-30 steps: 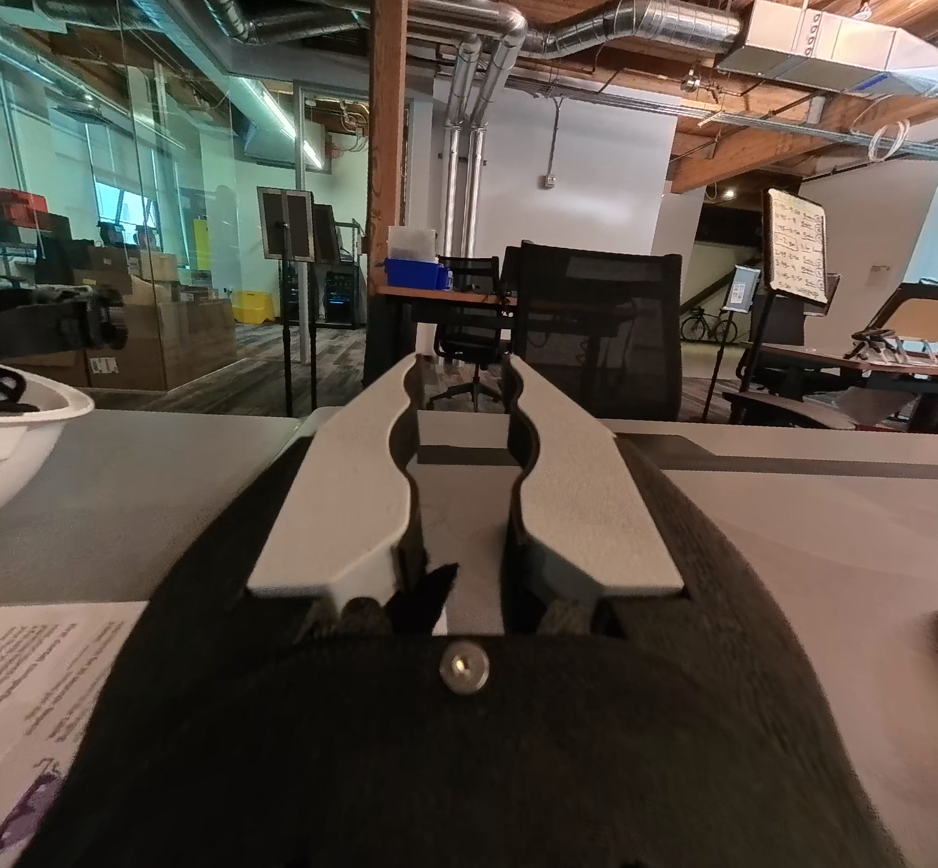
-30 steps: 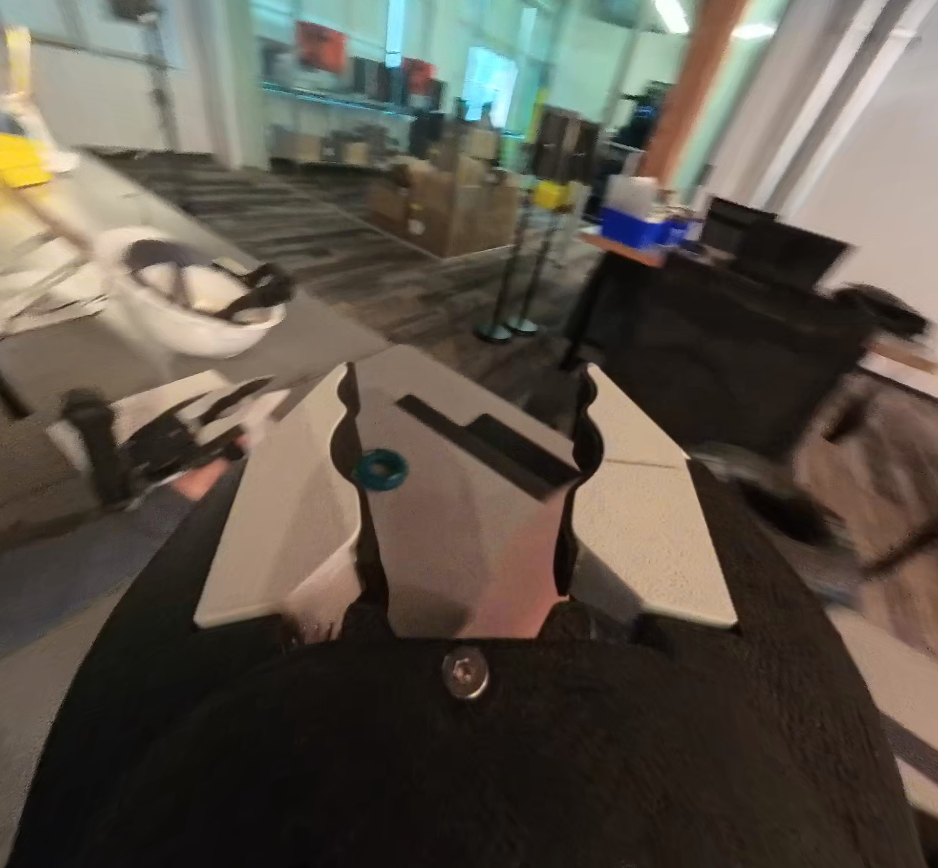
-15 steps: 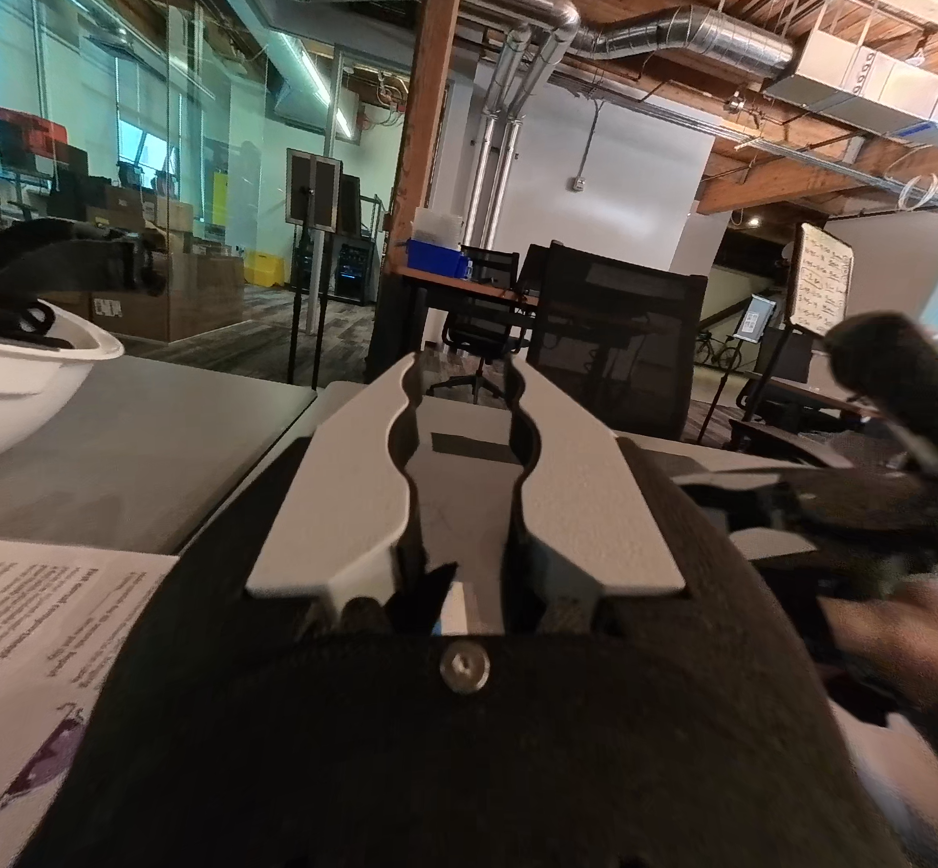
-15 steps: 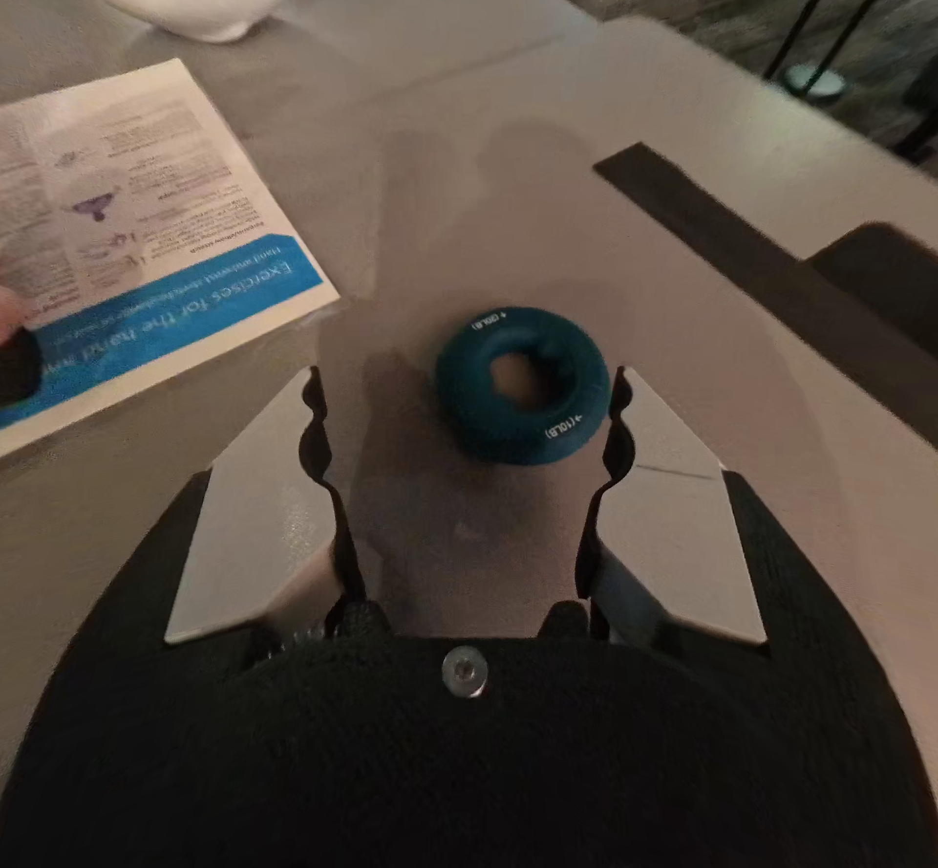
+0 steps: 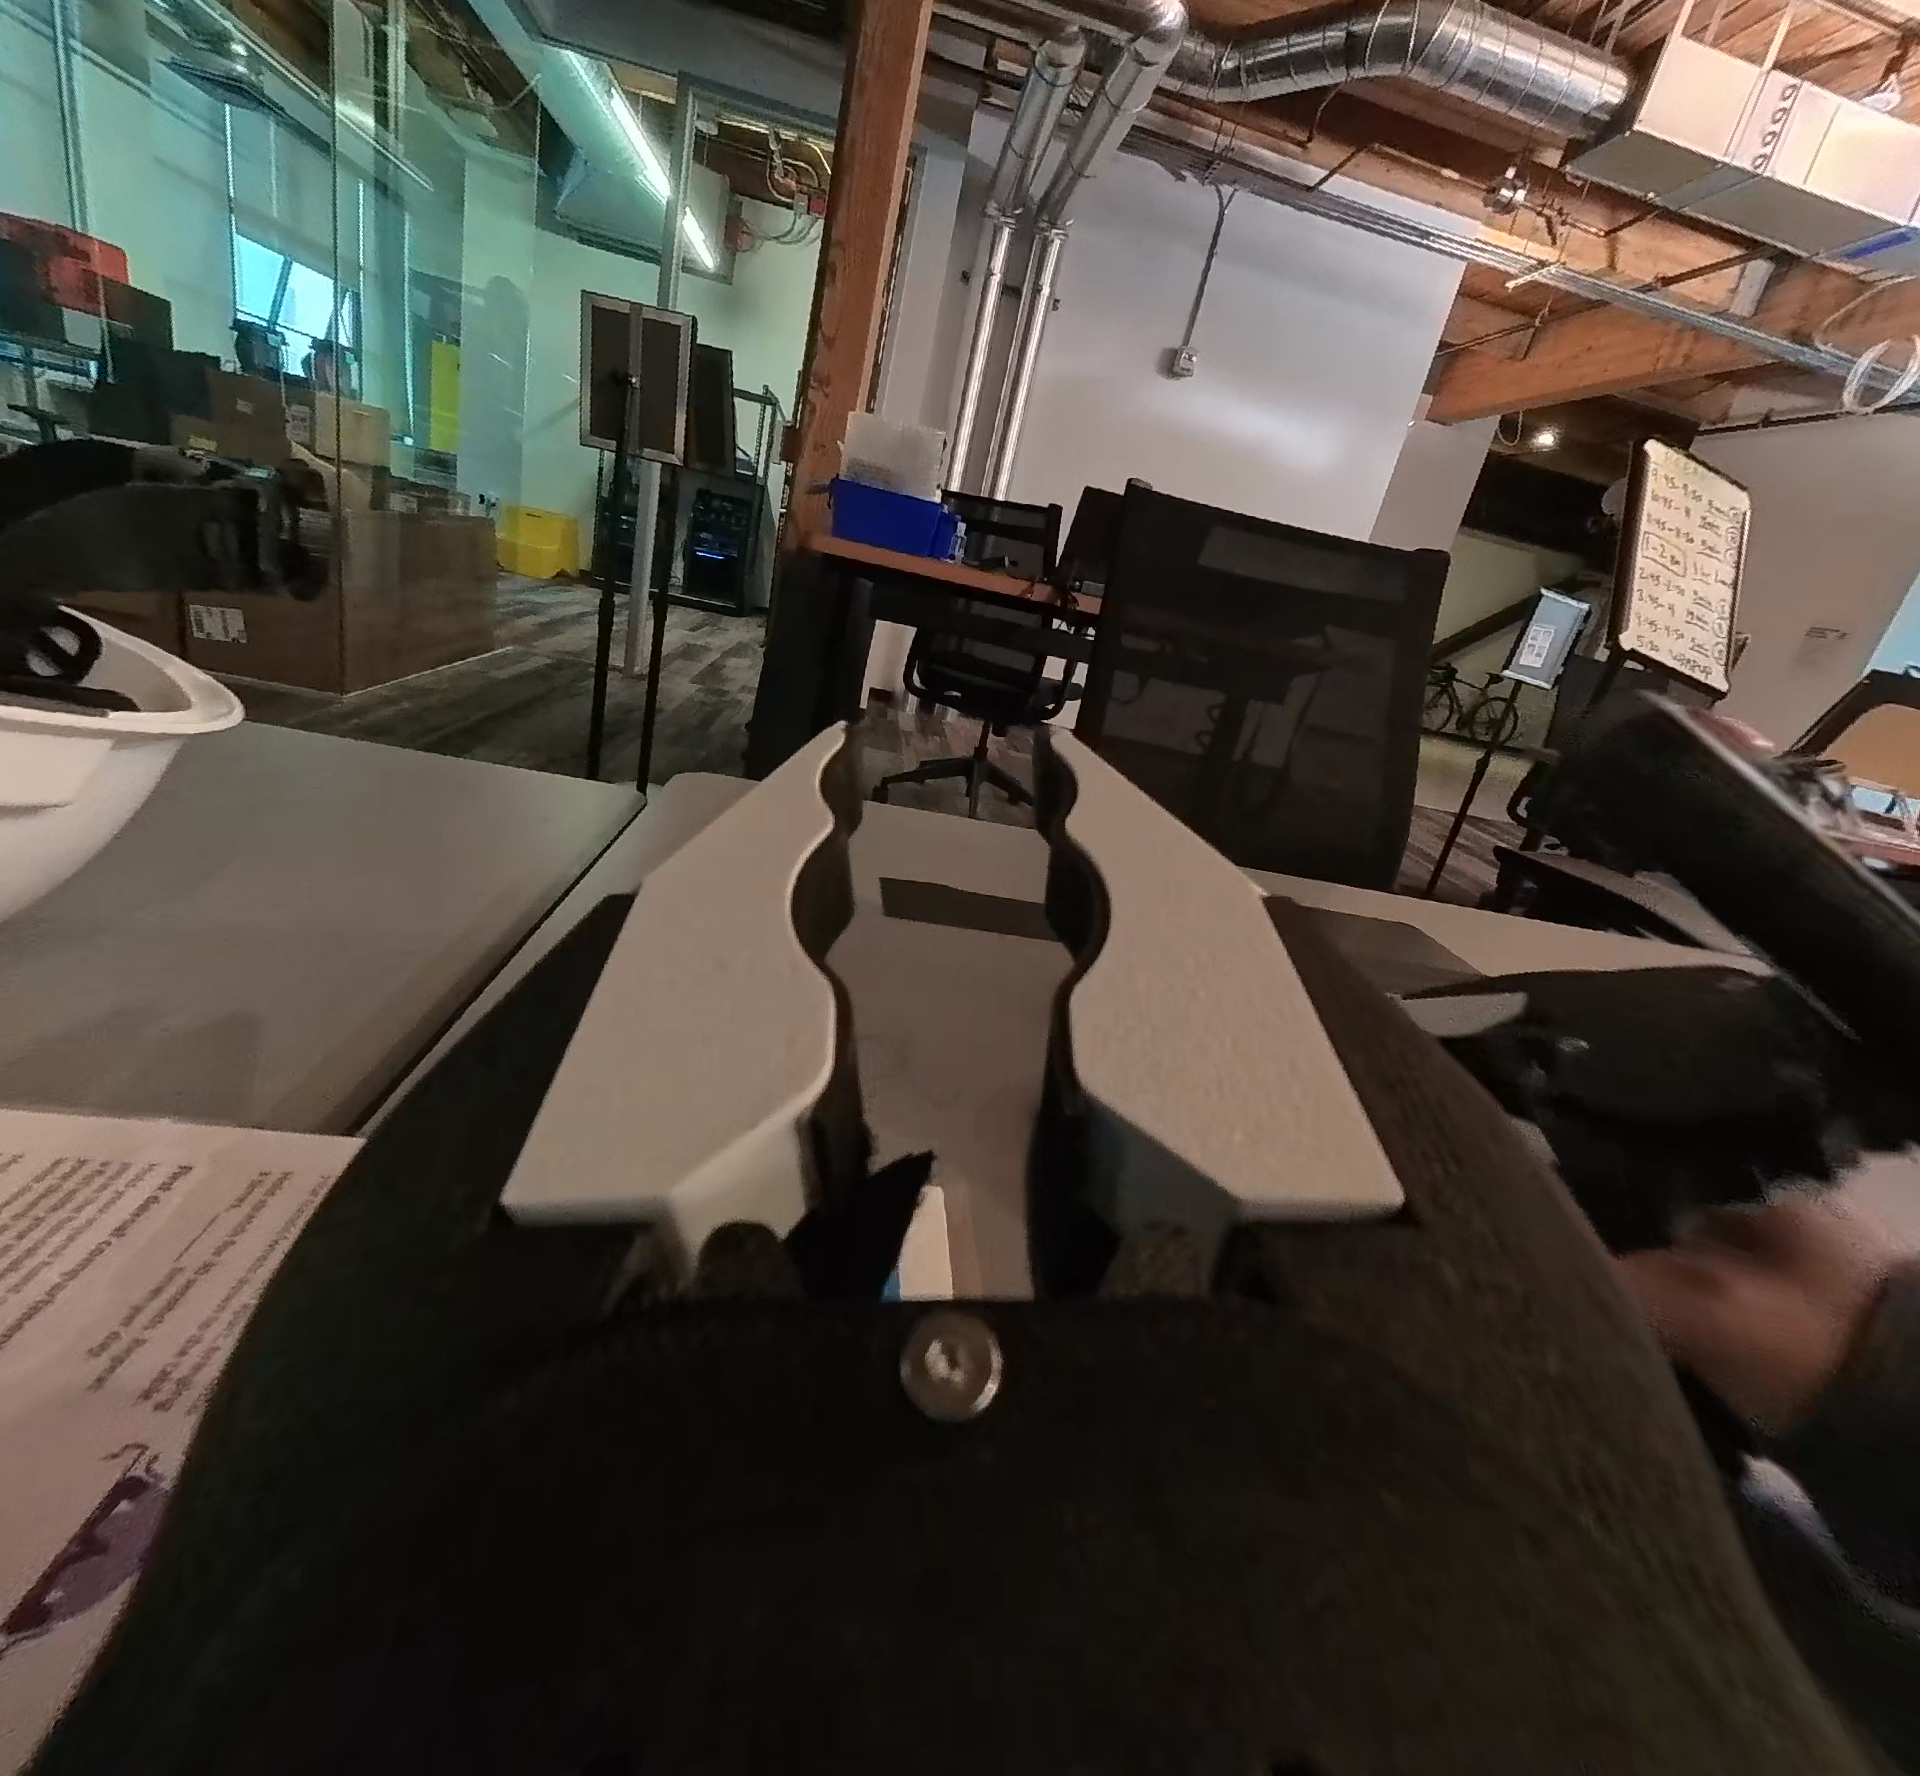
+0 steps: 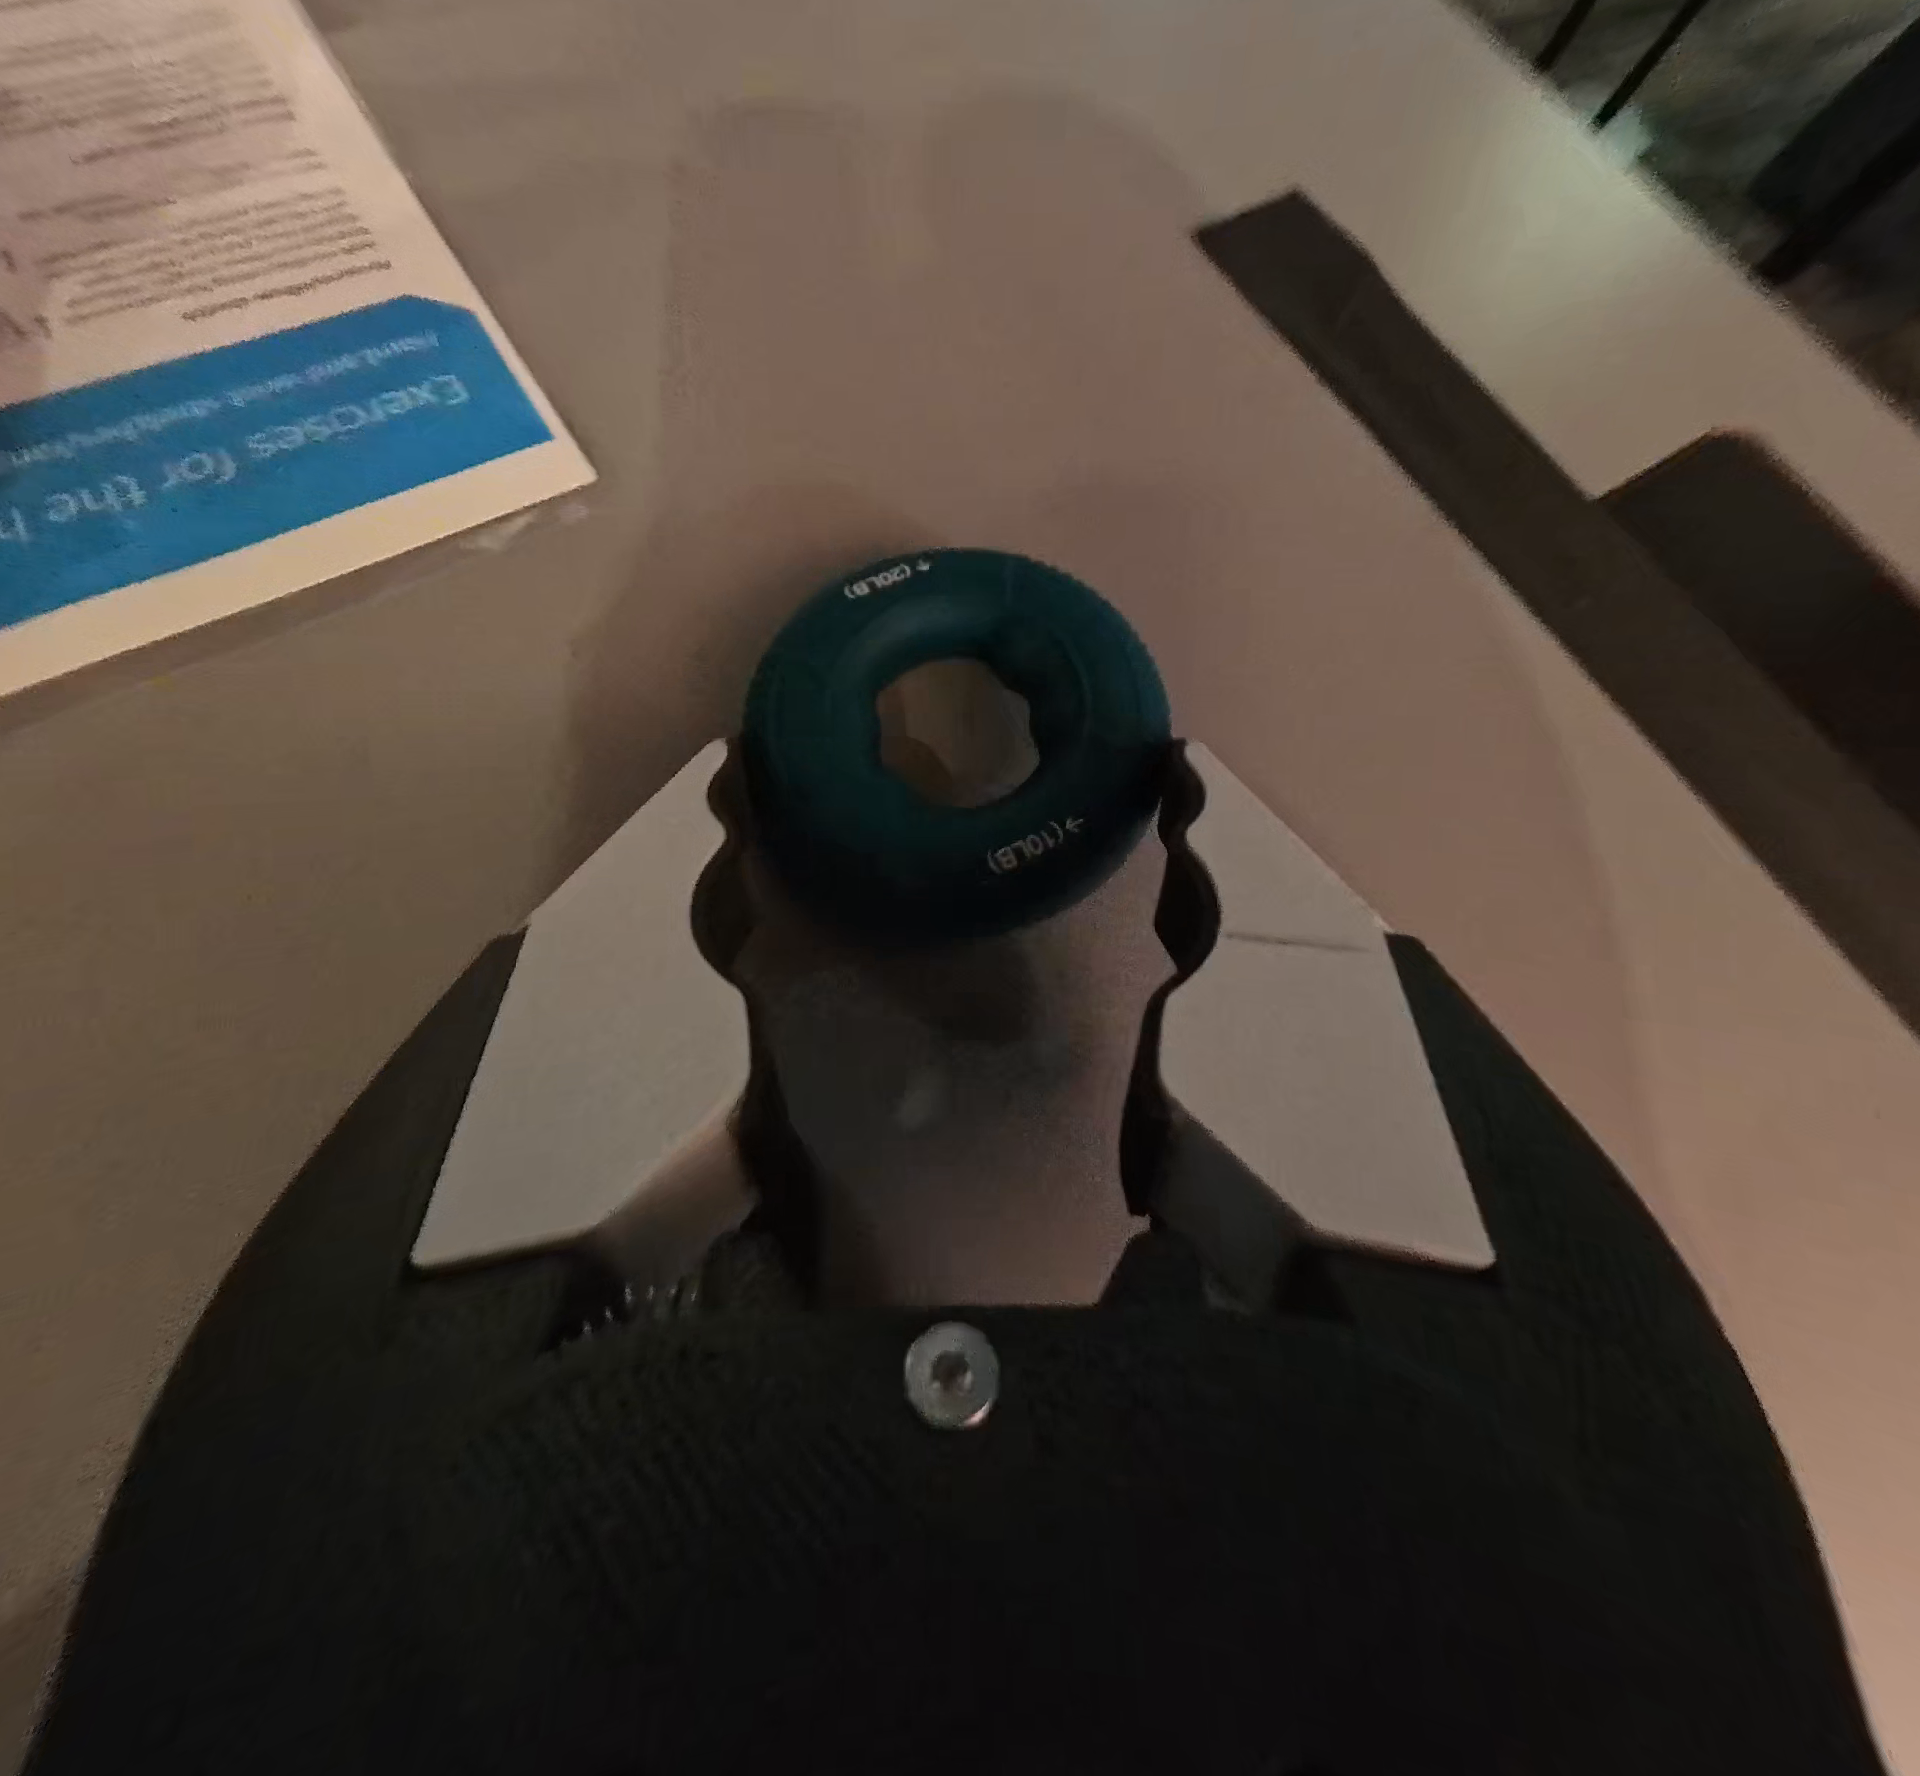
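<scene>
A teal rubber ring (image 6: 831, 791) lies flat on the grey table (image 6: 935, 220). My right gripper (image 6: 954, 760) points down at it, with one fingertip on each side of the ring, touching it. The right gripper also shows at the right edge of the left wrist view (image 5: 1662, 1030), held by a hand (image 5: 1766, 1311). My left gripper (image 5: 940, 760) hovers low over the table, level, its jaws a narrow gap apart with nothing between them.
A printed leaflet with a blue band (image 6: 208, 324) lies left of the ring and shows under the left gripper (image 5: 94, 1311). A white helmet (image 5: 94, 739) sits far left. A black tape strip (image 6: 1455, 438) crosses the table. A black mesh chair (image 5: 1257, 687) stands beyond the edge.
My right gripper swung down over the table, moved onto the teal ring, and its jaws narrowed around it. My left gripper shifted slightly; its jaw gap is unchanged.
</scene>
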Available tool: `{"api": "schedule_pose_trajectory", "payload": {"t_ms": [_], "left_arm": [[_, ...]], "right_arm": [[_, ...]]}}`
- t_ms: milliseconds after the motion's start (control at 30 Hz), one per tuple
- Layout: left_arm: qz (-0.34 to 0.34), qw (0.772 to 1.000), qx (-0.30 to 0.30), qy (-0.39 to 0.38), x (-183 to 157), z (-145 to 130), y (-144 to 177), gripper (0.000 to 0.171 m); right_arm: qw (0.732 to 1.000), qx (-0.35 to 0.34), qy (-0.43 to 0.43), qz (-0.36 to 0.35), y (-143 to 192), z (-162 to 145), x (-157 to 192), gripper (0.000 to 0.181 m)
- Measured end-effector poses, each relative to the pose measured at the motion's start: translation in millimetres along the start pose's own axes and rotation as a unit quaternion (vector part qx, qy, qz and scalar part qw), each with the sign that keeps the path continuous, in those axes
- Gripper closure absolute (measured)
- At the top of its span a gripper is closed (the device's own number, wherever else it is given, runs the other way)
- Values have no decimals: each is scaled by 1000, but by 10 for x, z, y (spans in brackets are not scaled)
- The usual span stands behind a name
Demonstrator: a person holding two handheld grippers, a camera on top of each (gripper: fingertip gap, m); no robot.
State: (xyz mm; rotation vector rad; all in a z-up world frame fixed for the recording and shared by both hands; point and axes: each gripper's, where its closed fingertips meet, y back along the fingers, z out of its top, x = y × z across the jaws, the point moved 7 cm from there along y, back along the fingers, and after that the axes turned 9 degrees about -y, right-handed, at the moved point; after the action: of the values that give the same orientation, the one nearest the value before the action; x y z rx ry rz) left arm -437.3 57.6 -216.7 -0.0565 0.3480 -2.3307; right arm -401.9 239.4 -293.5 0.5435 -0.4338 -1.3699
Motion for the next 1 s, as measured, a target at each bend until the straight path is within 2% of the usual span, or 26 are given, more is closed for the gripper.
{"api": "schedule_pose_trajectory", "payload": {"t_ms": [133, 233, 367, 467, 567, 633, 700, 767, 867, 1000], "left_arm": [[5, 1000, -3, 6, 25, 9, 9, 140], [3, 1000, -4, 9, 15, 12, 13, 140], [-16, 1000, -5, 4, -99, 25, 19, 140], [-44, 999, -3, -14, -275, 13, 27, 140], [-75, 996, -4, -43, -476, 7, 52, 140], [-92, 993, -9, -69, -579, 13, 72, 140], [-100, 990, -17, -103, -653, 23, 89, 140], [-103, 987, -21, -121, -691, 23, 100, 140], [-106, 987, -18, -115, -695, 15, 97, 140], [-97, 989, -17, -111, -643, 17, 82, 140]], "right_arm": [[996, -80, 27, -37, 373, -50, 320, 104], [989, -129, 54, -54, 931, -88, 698, 104], [966, -198, 127, -104, 2095, 82, 1197, 104], [938, -246, 165, -180, 3126, 359, 1274, 104], [920, -261, 169, -238, 4025, 639, 1024, 104], [923, -240, 125, -275, 4463, 794, 669, 104], [930, -222, 54, -287, 4760, 921, 285, 103], [937, -196, -19, -287, 4917, 1003, -84, 104], [949, -137, -116, -259, 4921, 1027, -515, 103], [951, -77, -175, -245, 4814, 984, -804, 103]]}}
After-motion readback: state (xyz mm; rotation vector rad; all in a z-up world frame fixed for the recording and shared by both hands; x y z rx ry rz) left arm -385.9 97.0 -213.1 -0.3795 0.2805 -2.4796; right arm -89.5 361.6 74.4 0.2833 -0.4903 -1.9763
